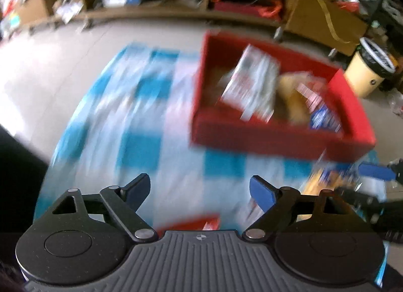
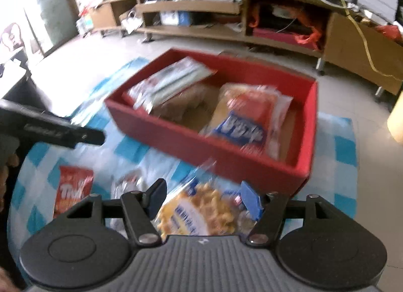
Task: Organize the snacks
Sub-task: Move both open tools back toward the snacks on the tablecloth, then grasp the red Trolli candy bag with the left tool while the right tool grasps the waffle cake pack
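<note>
We hold the right tool (image 2: 202,200) closed on the yellow snack bag (image 2: 199,213), near the red box (image 2: 254,158) on the checked worktop (image 2: 345,145), presumably for loading, while the left tool (image 1: 200,191) hangs open, holding nothing.

L tongs (image 1: 200,191) spread wide, empty; R tongs (image 2: 204,197) clamped both sides on sth.

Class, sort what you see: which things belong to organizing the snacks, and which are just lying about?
Job:
red box
yellow snack bag between the right gripper fingers
red Tuc packet
silver packet

Lying about:
wooden shelf unit
checked cloth
bin
</note>
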`<state>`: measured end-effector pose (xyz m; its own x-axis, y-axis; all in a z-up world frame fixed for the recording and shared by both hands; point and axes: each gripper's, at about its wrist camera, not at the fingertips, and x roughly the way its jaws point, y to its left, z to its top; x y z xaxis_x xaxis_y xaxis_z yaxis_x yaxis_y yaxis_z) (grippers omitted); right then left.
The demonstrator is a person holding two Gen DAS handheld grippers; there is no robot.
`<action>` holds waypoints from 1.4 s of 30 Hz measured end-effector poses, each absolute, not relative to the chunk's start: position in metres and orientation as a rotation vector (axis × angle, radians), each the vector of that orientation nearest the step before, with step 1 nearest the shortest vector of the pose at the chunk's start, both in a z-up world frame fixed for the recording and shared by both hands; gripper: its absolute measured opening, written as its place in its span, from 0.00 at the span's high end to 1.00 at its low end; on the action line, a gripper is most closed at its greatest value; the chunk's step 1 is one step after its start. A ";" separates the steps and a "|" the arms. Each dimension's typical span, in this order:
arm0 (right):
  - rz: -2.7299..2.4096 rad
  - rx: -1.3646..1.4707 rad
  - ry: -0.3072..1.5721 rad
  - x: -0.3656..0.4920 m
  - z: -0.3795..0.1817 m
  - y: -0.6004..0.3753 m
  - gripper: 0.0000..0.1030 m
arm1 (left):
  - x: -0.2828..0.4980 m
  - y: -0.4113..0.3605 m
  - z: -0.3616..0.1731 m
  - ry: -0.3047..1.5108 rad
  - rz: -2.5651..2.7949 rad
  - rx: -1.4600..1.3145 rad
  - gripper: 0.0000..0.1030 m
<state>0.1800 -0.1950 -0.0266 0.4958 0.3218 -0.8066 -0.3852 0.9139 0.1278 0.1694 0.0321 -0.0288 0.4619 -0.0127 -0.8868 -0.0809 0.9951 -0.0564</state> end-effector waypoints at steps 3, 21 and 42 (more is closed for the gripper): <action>0.465 -0.067 0.987 0.176 -0.038 -0.190 0.41 | 0.148 0.042 -0.048 1.147 0.081 -0.146 0.13; 0.516 -0.179 0.998 0.183 -0.055 -0.182 0.35 | 0.128 0.022 -0.080 1.157 0.125 -0.109 0.04; 0.465 -0.176 1.026 0.143 -0.068 -0.180 0.34 | 0.124 0.040 -0.078 1.174 0.168 -0.191 0.03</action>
